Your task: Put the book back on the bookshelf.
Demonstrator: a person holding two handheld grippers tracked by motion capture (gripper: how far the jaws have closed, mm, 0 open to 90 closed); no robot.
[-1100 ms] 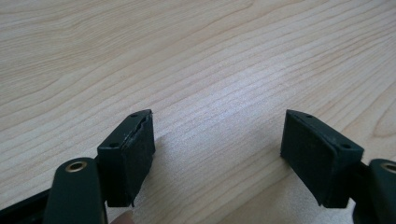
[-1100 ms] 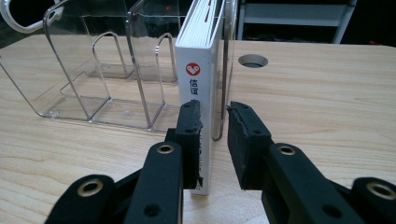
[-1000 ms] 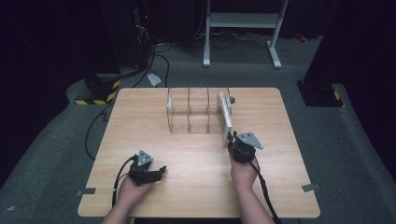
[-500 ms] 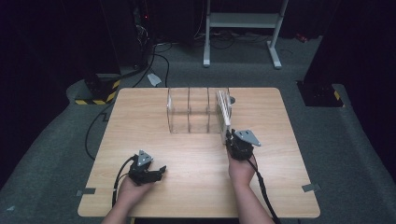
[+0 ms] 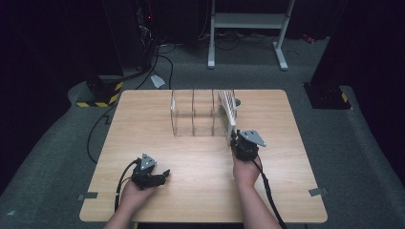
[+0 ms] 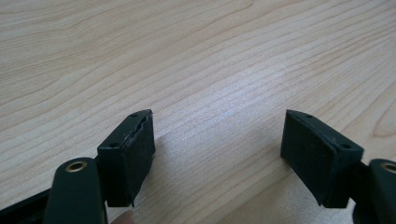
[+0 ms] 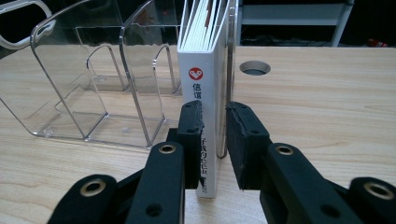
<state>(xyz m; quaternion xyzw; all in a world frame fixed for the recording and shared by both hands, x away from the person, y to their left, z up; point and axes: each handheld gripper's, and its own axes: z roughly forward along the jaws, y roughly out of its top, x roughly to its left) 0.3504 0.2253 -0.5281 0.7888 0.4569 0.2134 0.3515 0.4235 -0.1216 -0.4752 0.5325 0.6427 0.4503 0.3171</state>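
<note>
I've got a white book (image 7: pixel 208 116) standing upright, spine toward me, red logo and dark characters down it, slotted in the rightmost compartment of the clear acrylic organizer (image 5: pixel 198 114) near the tabletop's far edge, its spine end sticking out.

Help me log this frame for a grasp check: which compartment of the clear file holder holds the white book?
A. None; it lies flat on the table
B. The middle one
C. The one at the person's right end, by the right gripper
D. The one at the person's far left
C: the white book stands upright in the right-end compartment of the clear file holder, with the right gripper closed on its spine.
</note>
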